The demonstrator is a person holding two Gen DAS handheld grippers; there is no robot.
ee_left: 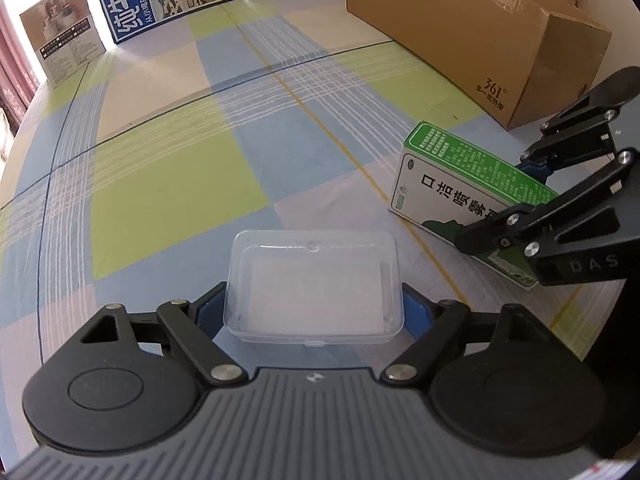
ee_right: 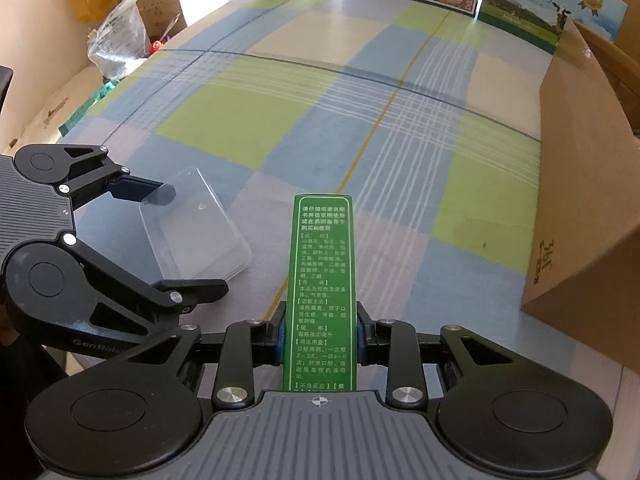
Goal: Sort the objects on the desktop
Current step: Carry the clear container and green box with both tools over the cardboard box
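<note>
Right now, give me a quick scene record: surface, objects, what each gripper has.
surface: checked cloth
clear case: lid shut, flat on the cloth, between the left gripper pads
left gripper: pads at the case's sides, grip unclear
green box: on its narrow edge
right gripper: shut on the green box
cardboard box: open top, behind the green box

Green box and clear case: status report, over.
Right gripper shut on green box. Left gripper fingers against clear case. Cardboard carton open, path clear.
</note>
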